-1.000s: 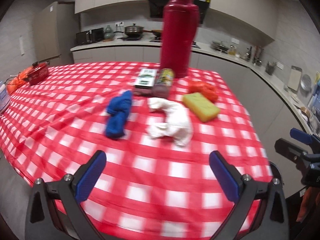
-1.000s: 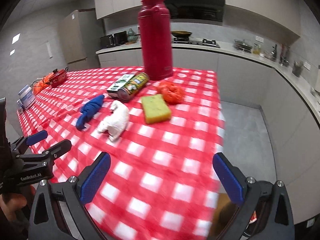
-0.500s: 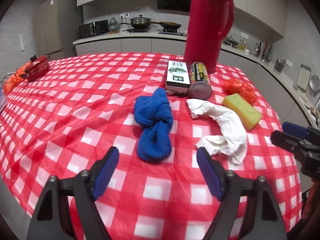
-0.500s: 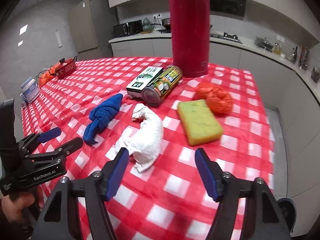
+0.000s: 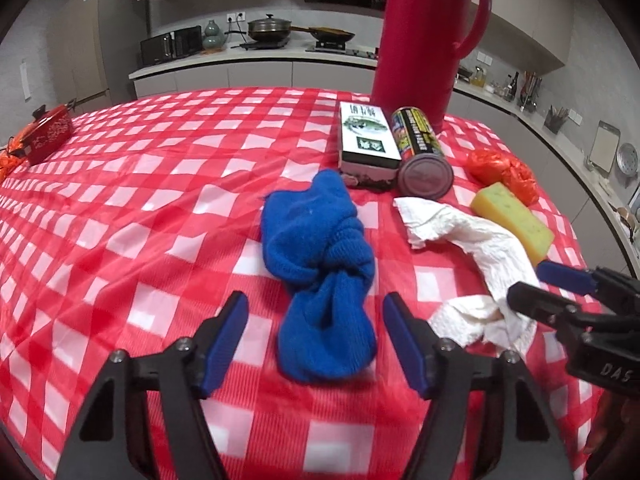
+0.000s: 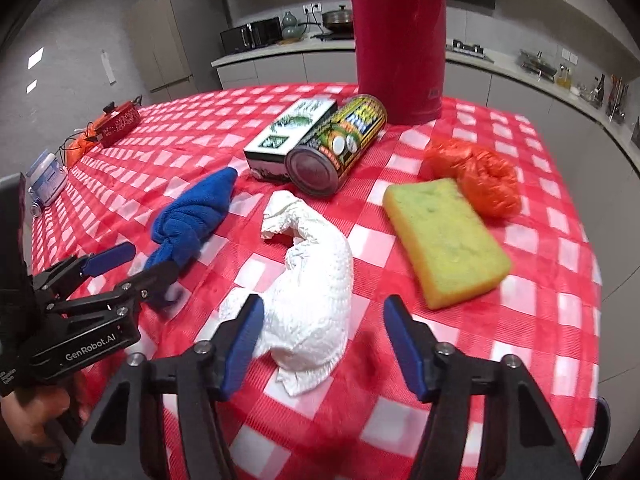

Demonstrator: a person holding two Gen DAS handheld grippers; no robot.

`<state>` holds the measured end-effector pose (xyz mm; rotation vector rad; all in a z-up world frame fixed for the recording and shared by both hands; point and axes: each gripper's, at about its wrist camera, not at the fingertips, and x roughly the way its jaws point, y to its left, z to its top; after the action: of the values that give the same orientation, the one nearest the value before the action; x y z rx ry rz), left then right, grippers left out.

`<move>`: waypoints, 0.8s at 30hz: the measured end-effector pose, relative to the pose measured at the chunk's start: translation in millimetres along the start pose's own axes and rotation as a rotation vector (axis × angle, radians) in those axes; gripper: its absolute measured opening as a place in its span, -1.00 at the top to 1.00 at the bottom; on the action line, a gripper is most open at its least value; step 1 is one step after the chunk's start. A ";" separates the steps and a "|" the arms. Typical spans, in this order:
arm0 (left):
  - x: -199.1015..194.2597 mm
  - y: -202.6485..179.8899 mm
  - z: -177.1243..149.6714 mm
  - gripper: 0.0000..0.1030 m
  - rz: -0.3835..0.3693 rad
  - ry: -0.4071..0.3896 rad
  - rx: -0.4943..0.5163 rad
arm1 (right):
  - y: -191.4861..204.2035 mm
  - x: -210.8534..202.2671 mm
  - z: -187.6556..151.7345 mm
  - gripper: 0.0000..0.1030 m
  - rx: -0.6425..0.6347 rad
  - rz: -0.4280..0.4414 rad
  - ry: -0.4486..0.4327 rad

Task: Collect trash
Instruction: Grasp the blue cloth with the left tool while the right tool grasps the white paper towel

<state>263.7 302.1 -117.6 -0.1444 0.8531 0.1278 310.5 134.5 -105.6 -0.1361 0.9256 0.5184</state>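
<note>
Your left gripper (image 5: 314, 334) is spread wide, its blue pads either side of the near end of the knotted blue cloth (image 5: 320, 264). Your right gripper (image 6: 322, 338) is just as wide around the crumpled white paper towel (image 6: 310, 300). All of it lies on a red-and-white checked tablecloth (image 5: 132, 216) — yellow sponge (image 6: 444, 236) and orange plastic bag (image 6: 474, 174) to the right, box (image 6: 290, 138) and tipped can (image 6: 336, 150) farther back, red thermos (image 6: 398, 40) behind them. Grey kitchen counters (image 5: 256, 62) run along the far wall.
</note>
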 end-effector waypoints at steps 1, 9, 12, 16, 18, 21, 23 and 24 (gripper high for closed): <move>5.2 0.7 0.9 -0.30 0.001 0.012 0.002 | 0.1 5.2 0.7 -0.06 0.002 0.002 0.008; 13.4 -0.1 2.7 0.68 -0.016 0.036 0.009 | 5.8 15.4 2.8 0.37 0.004 0.032 0.004; 1.7 0.0 2.9 0.72 -0.025 0.001 0.006 | 7.7 5.7 2.2 0.38 -0.005 0.028 -0.015; -21.8 -2.7 0.8 0.72 -0.033 -0.042 0.015 | 3.7 -12.6 1.4 0.38 0.004 0.022 -0.046; -33.2 -5.9 -1.4 0.72 -0.040 -0.057 0.018 | 1.1 -23.3 0.3 0.38 0.009 0.021 -0.061; -47.8 -13.4 -4.4 0.72 -0.050 -0.074 0.024 | -4.0 -39.7 -4.6 0.38 0.014 0.015 -0.077; -57.3 -21.6 -6.3 0.72 -0.053 -0.084 0.034 | -8.0 -49.5 -8.9 0.38 0.019 0.011 -0.086; -59.9 -25.2 -6.5 0.72 -0.056 -0.088 0.038 | -10.8 -56.6 -12.1 0.38 0.019 0.005 -0.091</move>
<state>224.1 272.9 -74.5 -0.1264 0.7626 0.0648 279.3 100.3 -69.3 -0.0920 0.8419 0.5159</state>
